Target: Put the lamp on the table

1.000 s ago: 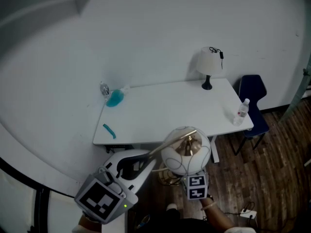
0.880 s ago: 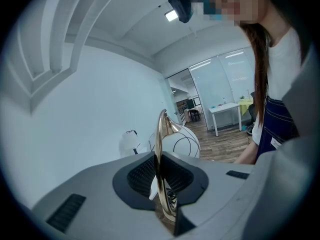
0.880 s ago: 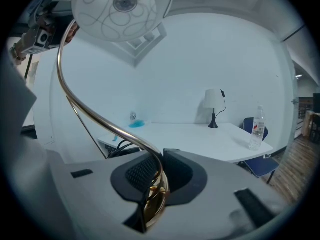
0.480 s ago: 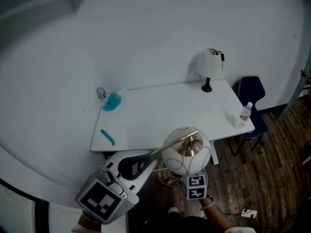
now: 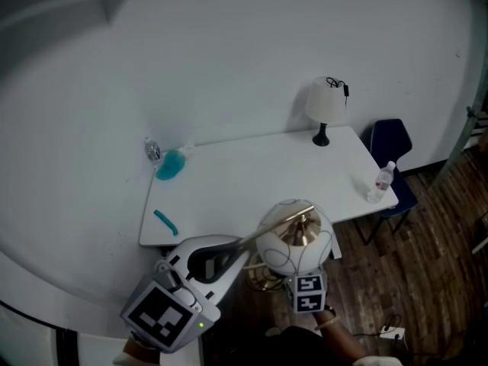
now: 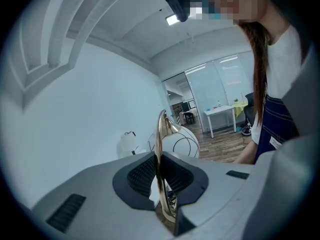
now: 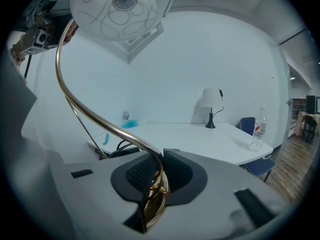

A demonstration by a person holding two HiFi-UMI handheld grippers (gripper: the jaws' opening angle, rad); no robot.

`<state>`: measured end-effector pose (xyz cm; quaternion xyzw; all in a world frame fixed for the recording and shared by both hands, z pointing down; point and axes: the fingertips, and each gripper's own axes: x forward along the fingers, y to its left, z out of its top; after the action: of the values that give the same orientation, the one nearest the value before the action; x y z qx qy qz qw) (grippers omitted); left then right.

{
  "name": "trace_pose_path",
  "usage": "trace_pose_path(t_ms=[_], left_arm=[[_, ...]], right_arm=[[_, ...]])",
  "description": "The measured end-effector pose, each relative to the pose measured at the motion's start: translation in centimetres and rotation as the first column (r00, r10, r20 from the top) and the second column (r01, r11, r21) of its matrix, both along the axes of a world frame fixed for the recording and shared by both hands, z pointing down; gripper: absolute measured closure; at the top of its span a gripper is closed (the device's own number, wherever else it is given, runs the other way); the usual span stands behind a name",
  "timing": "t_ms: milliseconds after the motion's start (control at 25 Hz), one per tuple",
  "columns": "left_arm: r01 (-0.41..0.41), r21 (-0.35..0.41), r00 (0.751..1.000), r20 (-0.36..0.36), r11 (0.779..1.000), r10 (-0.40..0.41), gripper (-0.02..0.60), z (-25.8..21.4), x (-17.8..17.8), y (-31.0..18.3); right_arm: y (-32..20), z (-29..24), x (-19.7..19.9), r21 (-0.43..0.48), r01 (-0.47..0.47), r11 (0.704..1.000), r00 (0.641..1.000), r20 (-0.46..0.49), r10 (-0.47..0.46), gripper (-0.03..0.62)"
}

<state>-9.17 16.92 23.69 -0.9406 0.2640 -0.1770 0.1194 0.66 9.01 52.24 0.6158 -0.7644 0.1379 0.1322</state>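
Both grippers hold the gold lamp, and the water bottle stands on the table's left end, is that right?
Not quite: the head view shows the water bottle on the table's right end. Left gripper and right gripper both hold the gold lamp.

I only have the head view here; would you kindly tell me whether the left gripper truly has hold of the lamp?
Observer: Yes. The left gripper view shows the left gripper with both jaws closed on the lamp's gold stem.
Operator: Thank you. And the right gripper's jaws, which sit under the shade for me?
Observer: The right gripper is clamped low on that same stem, and the globe shade hangs overhead in its view.
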Motion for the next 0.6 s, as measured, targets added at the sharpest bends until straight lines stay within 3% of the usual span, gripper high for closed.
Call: trace_pose_path(t_ms=[600], left_arm=[[-0.004,0.009,1.000,-0.014,1.000,0.004,0.545,0.9,0.6,-2.8]], right_arm=[[-2.7,1.0,0.8,0.000,-0.003,1.000,1.000,-0.005,0.003,0.549]])
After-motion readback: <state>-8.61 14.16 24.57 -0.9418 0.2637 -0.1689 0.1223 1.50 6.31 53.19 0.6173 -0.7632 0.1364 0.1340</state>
